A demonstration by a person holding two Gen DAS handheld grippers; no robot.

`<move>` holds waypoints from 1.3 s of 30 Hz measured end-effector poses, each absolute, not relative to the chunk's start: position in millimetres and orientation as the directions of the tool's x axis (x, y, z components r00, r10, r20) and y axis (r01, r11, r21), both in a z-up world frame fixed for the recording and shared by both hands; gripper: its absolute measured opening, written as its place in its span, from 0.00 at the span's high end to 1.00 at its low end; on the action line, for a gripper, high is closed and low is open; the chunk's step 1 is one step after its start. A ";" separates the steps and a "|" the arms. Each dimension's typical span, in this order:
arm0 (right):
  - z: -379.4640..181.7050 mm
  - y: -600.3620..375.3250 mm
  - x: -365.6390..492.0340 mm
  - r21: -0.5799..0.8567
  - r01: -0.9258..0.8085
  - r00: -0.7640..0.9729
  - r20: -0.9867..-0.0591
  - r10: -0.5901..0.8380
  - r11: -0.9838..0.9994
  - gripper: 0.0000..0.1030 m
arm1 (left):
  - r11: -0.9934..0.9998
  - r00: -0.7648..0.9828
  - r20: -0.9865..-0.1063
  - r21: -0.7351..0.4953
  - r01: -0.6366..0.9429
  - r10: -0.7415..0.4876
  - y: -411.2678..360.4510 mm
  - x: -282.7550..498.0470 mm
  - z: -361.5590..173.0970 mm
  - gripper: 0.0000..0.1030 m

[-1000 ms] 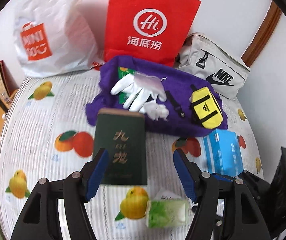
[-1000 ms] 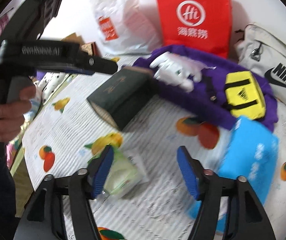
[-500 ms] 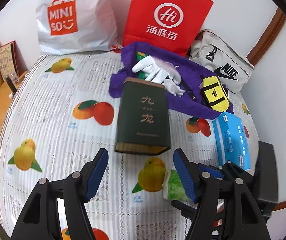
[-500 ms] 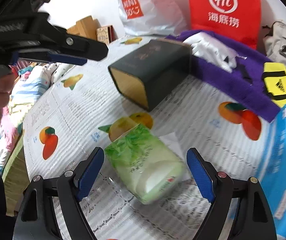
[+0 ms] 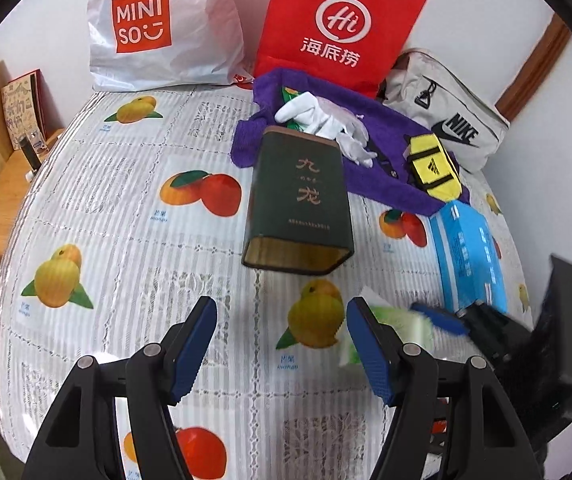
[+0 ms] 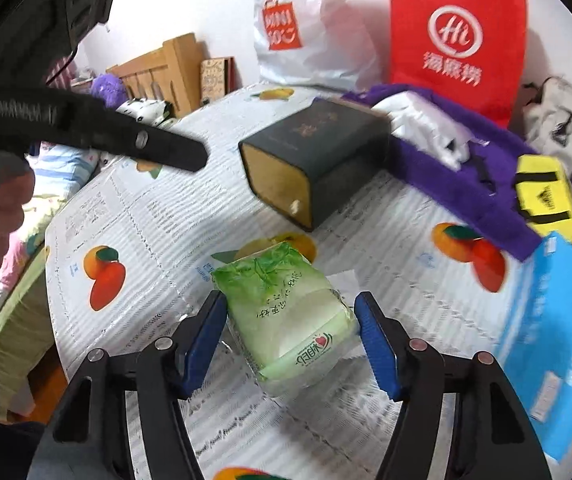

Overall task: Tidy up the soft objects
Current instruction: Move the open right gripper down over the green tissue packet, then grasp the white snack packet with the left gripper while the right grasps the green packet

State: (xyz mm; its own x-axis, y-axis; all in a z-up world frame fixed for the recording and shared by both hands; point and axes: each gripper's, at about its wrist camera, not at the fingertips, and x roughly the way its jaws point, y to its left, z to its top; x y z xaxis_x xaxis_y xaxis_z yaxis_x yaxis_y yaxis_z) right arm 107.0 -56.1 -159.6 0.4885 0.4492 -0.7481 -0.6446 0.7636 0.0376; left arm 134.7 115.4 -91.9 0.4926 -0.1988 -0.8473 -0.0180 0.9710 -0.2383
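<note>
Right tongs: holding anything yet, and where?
Nothing held yet. Right tongs are closing astride the green tissue pack, on its long sides; pads not clearly pressing. Left tongs empty.

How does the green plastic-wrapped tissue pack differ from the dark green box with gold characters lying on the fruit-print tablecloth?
The green tissue pack looks soft, wrapped in crinkly clear plastic; the dark green box is stiff, with sharp edges. The pack is pale green and white; the box is near-black green with a gold end. The pack sits between the closing fingers of the right gripper; the box lies apart, with no gripper around it. Both rest on the fruit-print tablecloth.
</note>
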 end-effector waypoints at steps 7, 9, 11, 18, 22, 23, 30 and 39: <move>-131.1 -92.9 93.6 0.077 -0.549 0.533 -0.734 0.420 0.832 0.37 | 0.988 0.473 -0.870 -0.153 0.005 -0.137 107.1 122.4 -85.4 0.36; -125.9 -98.1 89.8 0.073 -0.529 0.547 -0.732 0.406 0.846 0.37 | 0.990 0.475 -0.870 -0.141 0.010 -0.128 106.3 118.9 -81.6 0.36; -120.8 -104.8 85.6 0.072 -0.515 0.549 -0.738 0.393 0.854 0.37 | 0.992 0.481 -0.870 -0.123 0.004 -0.110 106.1 115.8 -77.6 0.36; -107.4 -125.9 77.0 0.064 -0.485 0.584 -0.719 0.377 0.872 0.37 | 0.993 0.483 -0.868 -0.108 0.044 -0.116 91.7 108.9 -73.3 0.36; -102.0 -139.4 78.6 0.065 -0.467 0.606 -0.702 0.374 0.882 0.37 | 0.988 0.460 -0.876 -0.103 0.111 -0.143 70.8 112.2 -84.1 0.36; -100.0 -143.5 79.4 0.068 -0.463 0.612 -0.697 0.374 0.884 0.37 | 0.986 0.454 -0.878 -0.097 0.135 -0.149 63.2 114.0 -88.1 0.36; -81.8 -161.4 92.8 0.085 -0.444 0.676 -0.621 0.396 0.892 0.40 | 0.962 0.407 -0.891 -0.103 0.253 -0.202 24.5 125.9 -113.5 0.36; -103.9 -158.4 114.9 0.087 -0.447 0.629 -0.678 0.382 0.890 0.44 | 0.937 0.385 -0.898 -0.078 0.341 -0.215 2.2 130.5 -134.3 0.36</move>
